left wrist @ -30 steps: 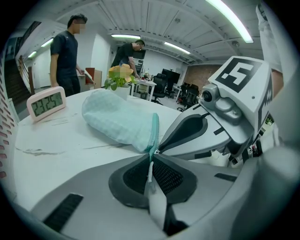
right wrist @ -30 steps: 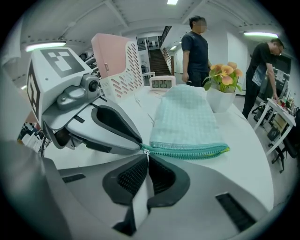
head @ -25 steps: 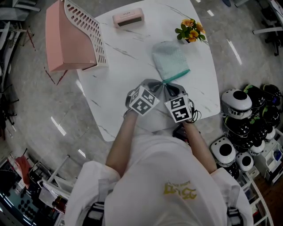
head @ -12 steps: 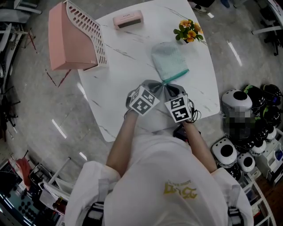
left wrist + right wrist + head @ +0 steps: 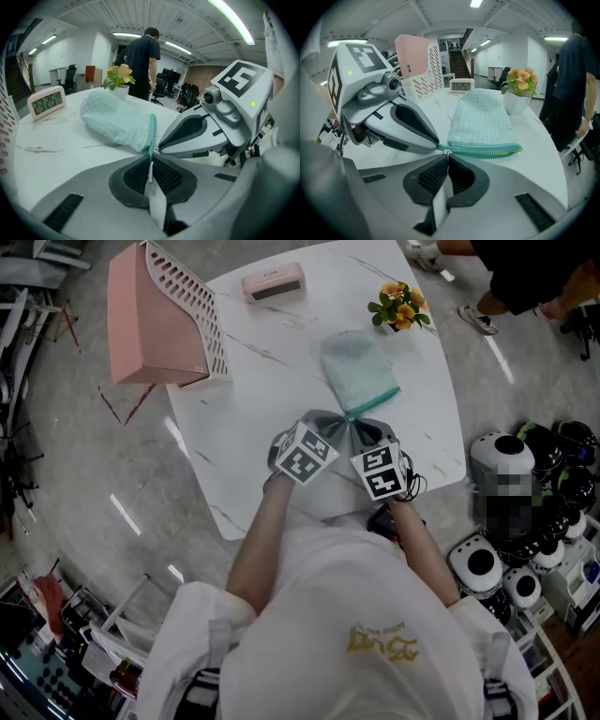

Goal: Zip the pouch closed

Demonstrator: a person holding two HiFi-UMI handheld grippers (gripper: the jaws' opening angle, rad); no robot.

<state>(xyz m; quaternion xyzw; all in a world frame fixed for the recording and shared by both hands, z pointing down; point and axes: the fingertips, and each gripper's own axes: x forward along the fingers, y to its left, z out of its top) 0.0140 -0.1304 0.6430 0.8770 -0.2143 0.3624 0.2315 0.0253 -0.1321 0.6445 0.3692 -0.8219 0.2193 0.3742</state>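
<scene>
At the left gripper [image 5: 151,158]: jaws clamped together on a white tab [image 5: 150,172] at the near end of the pouch [image 5: 117,122]. At the right gripper [image 5: 447,157]: jaws pinched shut on the small metal slider [image 5: 447,151], tip to tip with the left gripper. Just beyond both claws, flat on the white table [image 5: 262,362]: the mint pouch, its teal zipper [image 5: 487,151] running off to the right of the right gripper's tips.

White short-sleeved T-shirt [image 5: 347,634] with a gold print [image 5: 382,643] on the chest, too small to read. Ahead of the T-shirt, grey left gripper [image 5: 150,171] and right gripper [image 5: 444,171], each with black ribbed pads [image 5: 133,177] and a white cube [image 5: 303,456] of black square markers. Beside the right cube [image 5: 380,472], what may be thin black cables [image 5: 413,482].
</scene>
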